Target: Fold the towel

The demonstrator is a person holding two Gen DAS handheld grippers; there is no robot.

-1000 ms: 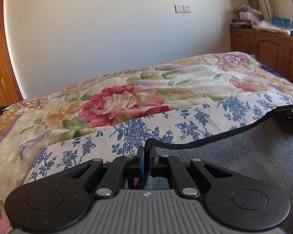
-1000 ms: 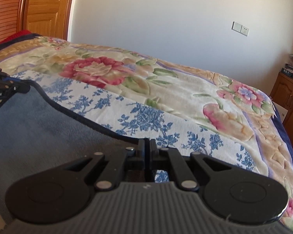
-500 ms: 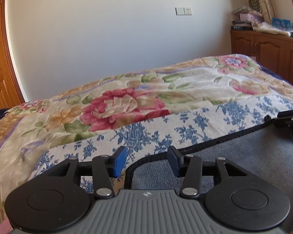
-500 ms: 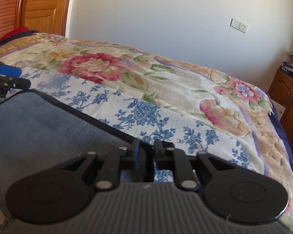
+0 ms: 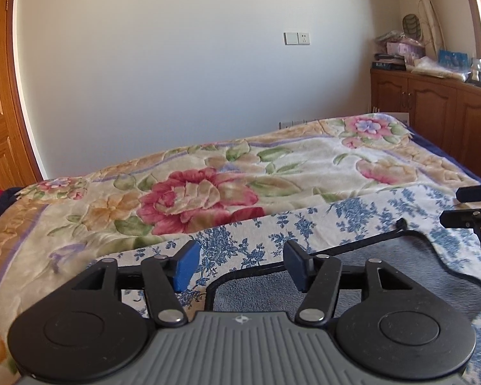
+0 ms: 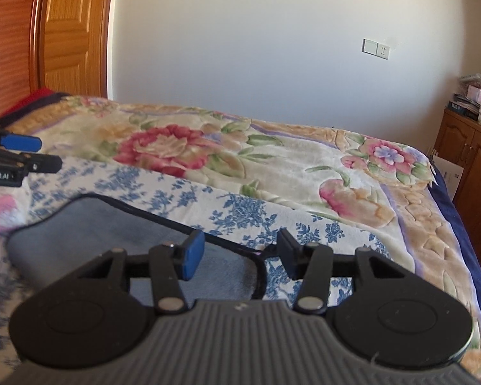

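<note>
Grey plush towel with dark corded edging lies flat on the blue-flowered sheet, lower right of the left view. Left gripper and right gripper, clamped on its hem a second ago, now gape empty.

White wall, wood cabinet, maybe window rt.

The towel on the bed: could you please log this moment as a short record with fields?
towel: grey with dark trim, lying on the blue-flowered sheet
bed cover: floral blanket behind the sheet
left tongs: open, above the towel's corner, not gripping
right tongs: open, above the towel's other corner, not gripping
background: wooden cabinet, wall socket
</note>
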